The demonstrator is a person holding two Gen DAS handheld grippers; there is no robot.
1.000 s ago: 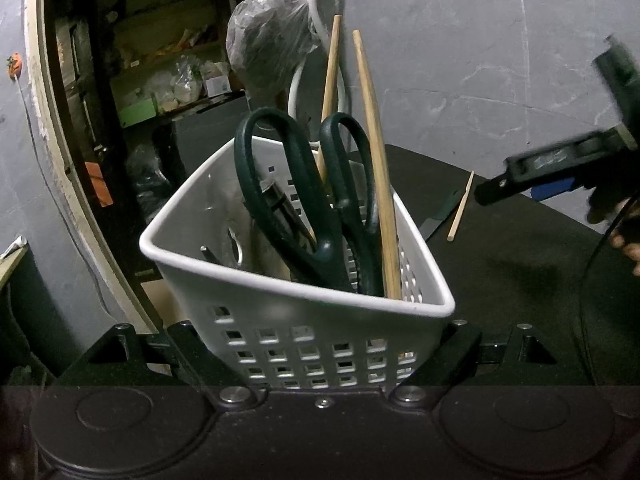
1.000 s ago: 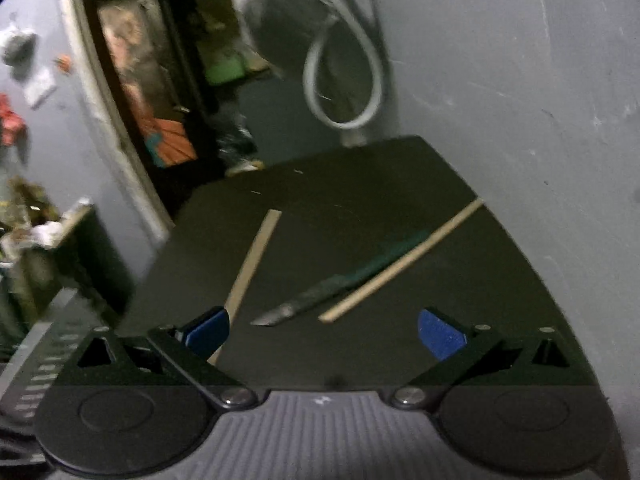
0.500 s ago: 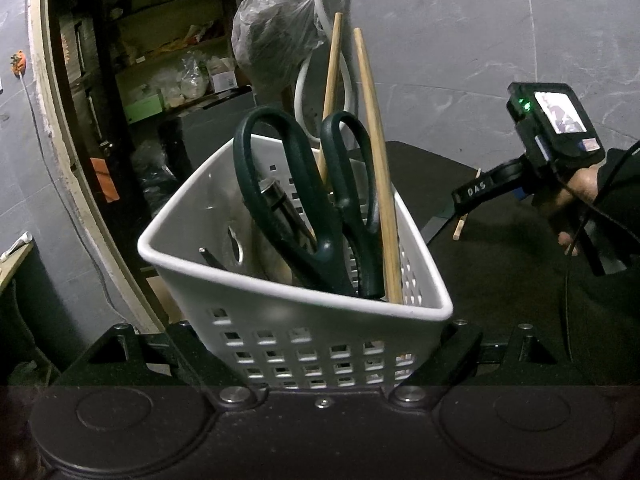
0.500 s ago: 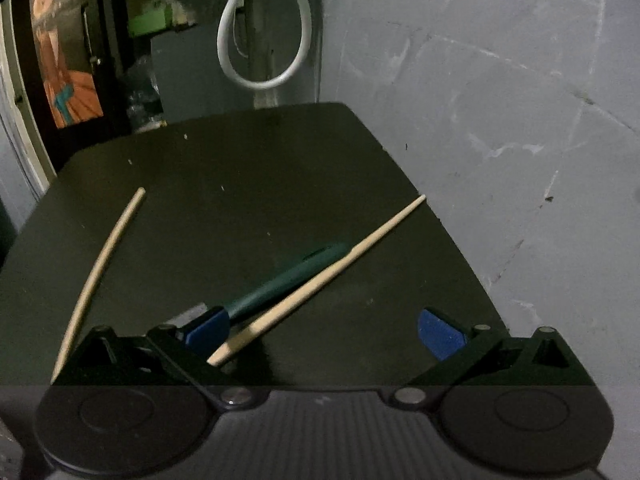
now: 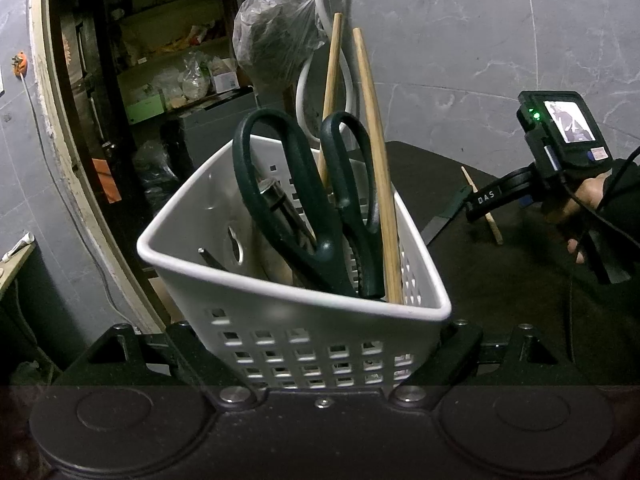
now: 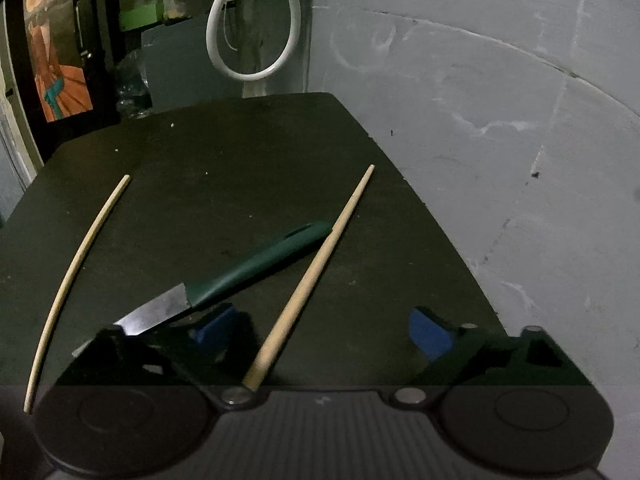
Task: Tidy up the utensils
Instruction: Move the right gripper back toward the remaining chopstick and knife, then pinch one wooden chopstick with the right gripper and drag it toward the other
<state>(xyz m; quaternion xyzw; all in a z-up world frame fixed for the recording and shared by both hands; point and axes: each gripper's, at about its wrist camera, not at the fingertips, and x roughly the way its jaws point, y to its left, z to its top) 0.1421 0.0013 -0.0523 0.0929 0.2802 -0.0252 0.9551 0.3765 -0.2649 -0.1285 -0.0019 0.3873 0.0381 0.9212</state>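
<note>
My left gripper is shut on a white perforated basket, its fingers pressing the two lower sides. In the basket stand dark green scissors, two wooden chopsticks and some metal utensils. My right gripper hangs low over the black table. Its jaws are closing, and a wooden chopstick lies between the blue pads, which do not touch it. A green-handled knife lies just left of that chopstick, its blade by the left pad. Another chopstick lies far left.
A grey marbled wall borders the table's right and back edges. A white hose loop and a plastic bag hang behind. A doorway with shelves opens at the left. A person's hand holds the right tool.
The right gripper has swung down and closer to the table, so the chopstick now lies between its pads, and its jaws have narrowed a little. The left gripper and basket have kept still.
</note>
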